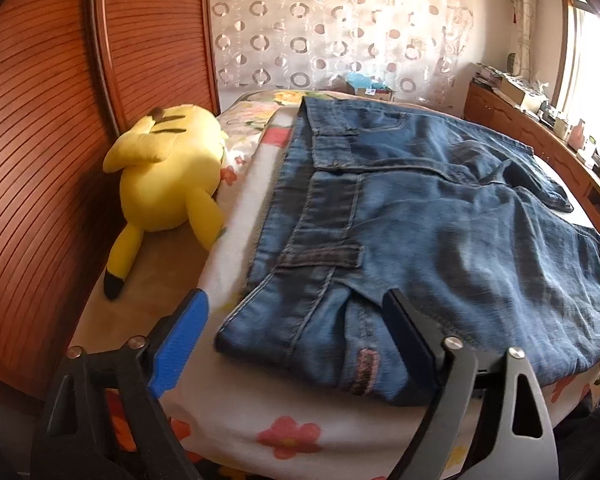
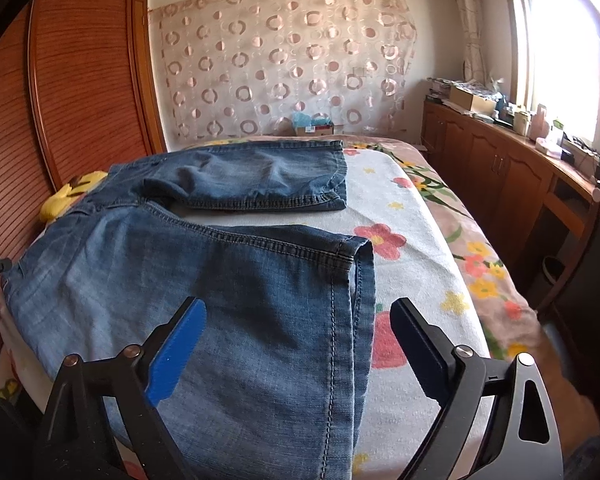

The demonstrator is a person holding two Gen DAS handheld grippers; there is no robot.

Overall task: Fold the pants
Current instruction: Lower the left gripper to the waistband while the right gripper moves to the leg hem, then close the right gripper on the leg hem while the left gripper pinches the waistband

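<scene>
Blue denim pants (image 1: pixel 420 208) lie spread flat on a bed with a flowered blanket (image 1: pixel 292 436). In the left wrist view the waistband end with its belt loops and pockets is nearest. My left gripper (image 1: pixel 296 312) is open just above that near corner, its blue finger (image 1: pixel 180 344) off the cloth to the left. In the right wrist view the pants (image 2: pixel 180 272) show both legs apart, the far leg (image 2: pixel 260 176) behind. My right gripper (image 2: pixel 300 316) is open over the near leg's hem (image 2: pixel 360 280), with nothing pinched.
A yellow plush toy (image 1: pixel 168 172) lies at the bed's left edge against a slatted wooden wardrobe (image 1: pixel 40 120). A wooden cabinet (image 2: pixel 500 168) with clutter on top runs along the right, under a window. A cardboard box (image 2: pixel 314 128) sits beyond the bed's far end.
</scene>
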